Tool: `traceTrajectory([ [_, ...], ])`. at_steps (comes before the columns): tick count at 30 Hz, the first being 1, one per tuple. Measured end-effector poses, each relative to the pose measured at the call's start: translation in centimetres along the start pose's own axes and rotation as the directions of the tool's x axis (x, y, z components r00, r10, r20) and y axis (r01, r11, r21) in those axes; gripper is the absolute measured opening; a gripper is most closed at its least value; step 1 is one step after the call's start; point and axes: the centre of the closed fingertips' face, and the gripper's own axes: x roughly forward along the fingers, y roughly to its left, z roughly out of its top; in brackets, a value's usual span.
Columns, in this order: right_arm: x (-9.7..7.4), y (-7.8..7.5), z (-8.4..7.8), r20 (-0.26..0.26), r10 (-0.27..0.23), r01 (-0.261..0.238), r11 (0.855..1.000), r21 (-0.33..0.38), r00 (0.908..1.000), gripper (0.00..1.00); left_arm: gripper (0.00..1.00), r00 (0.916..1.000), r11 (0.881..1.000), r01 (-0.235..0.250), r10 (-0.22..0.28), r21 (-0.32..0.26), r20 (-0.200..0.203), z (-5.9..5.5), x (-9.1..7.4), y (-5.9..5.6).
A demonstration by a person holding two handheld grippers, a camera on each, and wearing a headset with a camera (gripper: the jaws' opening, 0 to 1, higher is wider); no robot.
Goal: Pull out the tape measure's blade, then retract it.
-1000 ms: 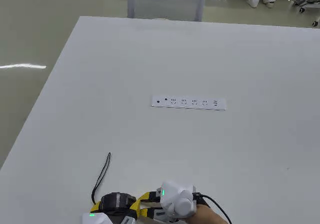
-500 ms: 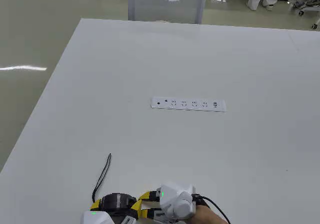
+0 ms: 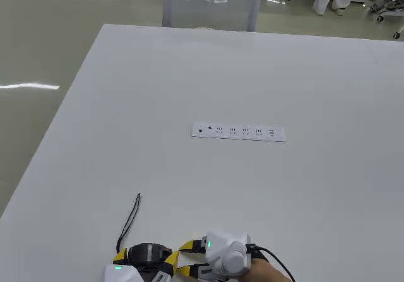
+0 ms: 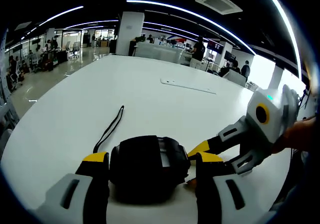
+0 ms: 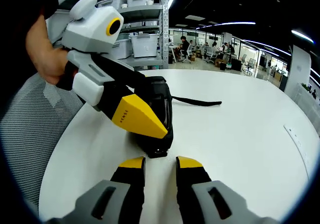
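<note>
The black tape measure [image 3: 149,254] lies at the table's near edge, its black wrist strap [image 3: 129,222] trailing away from me. My left gripper [image 4: 150,159] is shut on the tape measure [image 4: 149,166], one yellow-tipped jaw on each side of the case. My right gripper [image 5: 160,165] stands narrowly open, with bare table between its tips, just short of the mouth of the tape measure [image 5: 159,115]. No blade shows outside the case. In the head view the right gripper [image 3: 184,258] points left at the case. One yellow left finger [image 5: 137,116] covers part of the case.
A white power strip [image 3: 238,131] lies flat mid-table. A grey chair [image 3: 210,3] stands at the far edge. The table's left edge [image 3: 57,130] runs diagonally down to the floor. A mesh chair back [image 5: 25,134] sits close behind the near edge.
</note>
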Motion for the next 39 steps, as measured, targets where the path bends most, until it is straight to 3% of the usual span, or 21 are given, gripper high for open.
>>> traceTrajectory([
  [4, -0.1, -0.2, -0.1, -0.006, -0.011, 0.011, 1.000, 0.005, 0.9999, 0.26, 0.70, 1.0000, 1.000, 0.008, -0.008, 0.020, -0.004, -0.2, 0.1, -0.1],
  [14, -0.7, 0.3, 0.2, -0.001, -0.025, 0.025, 0.999, 0.020, 0.9997, 0.32, 0.71, 0.9990, 0.989, 0.040, -0.042, 0.141, 0.011, 0.6, -0.7, -0.5],
  [22, -1.5, 0.4, 0.7, 0.008, -0.050, 0.050, 0.998, 0.042, 0.9987, 0.37, 0.72, 0.9969, 0.981, 0.078, -0.079, 0.177, -0.001, 0.7, -1.3, -0.2],
  [33, -2.6, 0.8, 0.8, 0.016, -0.085, 0.084, 0.993, 0.086, 0.9962, 0.44, 0.74, 0.9891, 0.949, 0.148, -0.142, 0.278, -0.041, 0.4, -2.5, 0.1],
  [39, -3.3, 1.0, 1.1, 0.021, -0.106, 0.103, 0.989, 0.106, 0.9941, 0.46, 0.74, 0.9829, 0.938, 0.184, -0.174, 0.295, -0.059, 0.5, -2.9, 0.3],
])
